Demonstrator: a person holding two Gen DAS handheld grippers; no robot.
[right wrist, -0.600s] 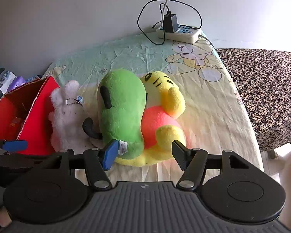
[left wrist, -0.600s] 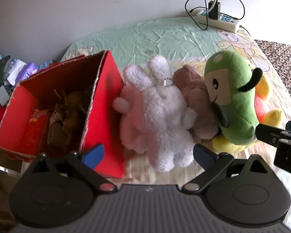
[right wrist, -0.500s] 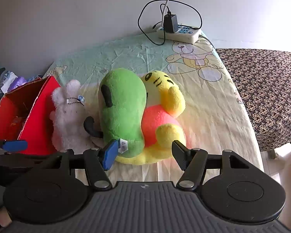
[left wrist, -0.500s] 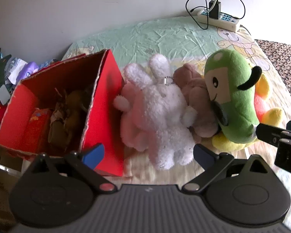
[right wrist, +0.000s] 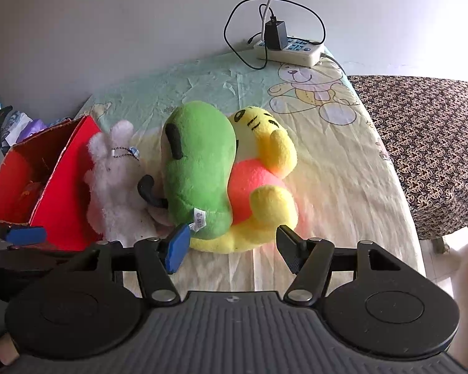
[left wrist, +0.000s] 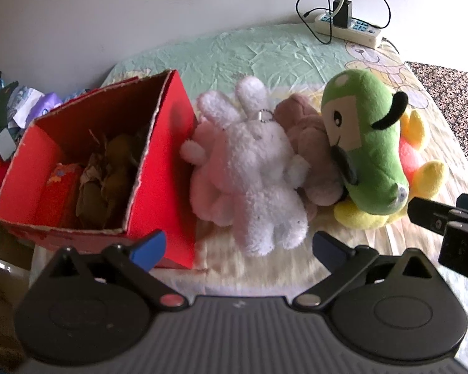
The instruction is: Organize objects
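Left gripper (left wrist: 240, 246) wide open, nothing between the jaws, pointing down at the bed; blue fingertips (left wrist: 148, 244) sit at the near edge of the frame, one over the near right corner of the red box (left wrist: 162, 171), the other over bare sheet

White bunny plush (left wrist: 262, 168) lies in line with the gap between those jaws, just beyond the tips, not touched. It lies against the right wall of the red box, on top of a pink plush (left wrist: 206, 184)

Brown plush (left wrist: 309, 152) is wedged between the bunny and the green plush (left wrist: 371, 143), touching both

Right gripper (right wrist: 232, 246) also open, less wide than the left, empty. Near end of the green plush (right wrist: 199, 168) and the yellow base of the yellow bear plush (right wrist: 265, 184) lie just beyond its tips; blue pad (right wrist: 177, 247) looks very close to the green plush's white tag, contact can't be confirmed

In the right wrist view the green plush leans on the yellow bear, bunny (right wrist: 115, 177) to its left, red box (right wrist: 62, 193) further left

Red box is open-topped, holds crumpled brown paper (left wrist: 99, 180) and a red item, contents otherwise unclear

All plush toys are outside the box, clustered mid-bed on the cartoon bedsheet (right wrist: 343, 162)

Power strip (right wrist: 288, 51) with a black charger plugged in sits at the far edge by the wall. Patterned brown cloth (right wrist: 430, 143) at the right. Misc clutter (left wrist: 12, 112) left of the box
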